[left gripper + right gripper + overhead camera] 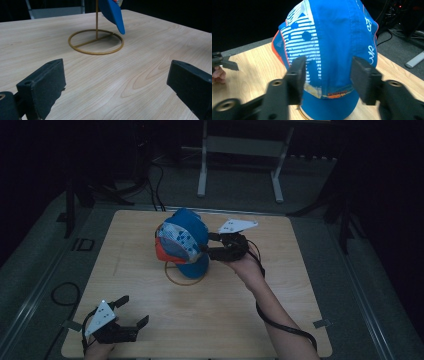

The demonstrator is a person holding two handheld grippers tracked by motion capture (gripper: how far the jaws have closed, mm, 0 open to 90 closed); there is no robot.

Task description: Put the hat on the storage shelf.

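Note:
A blue cap (pixel 182 240) with white-striped and orange panels hangs on a gold wire stand (pixel 186 279) with a ring base, at the far middle of the wooden table (pixel 210 315). My right gripper (pixel 207 247) is at the cap's right side, jaws apart. In the right gripper view the cap (pixel 332 37) sits just past the open right gripper (pixel 327 77), and its pads are off the fabric. My left gripper (pixel 132 312) rests open near the table's front left corner. From there the left gripper (pixel 115 82) faces the stand's ring (pixel 96 42) and the cap's brim (pixel 113 13).
A metal desk frame (pixel 240 150) stands on the grey floor beyond the table. Cables (pixel 155 185) trail on the floor at the back left, and one loop (pixel 65 295) lies left of the table. Dark stands line both sides.

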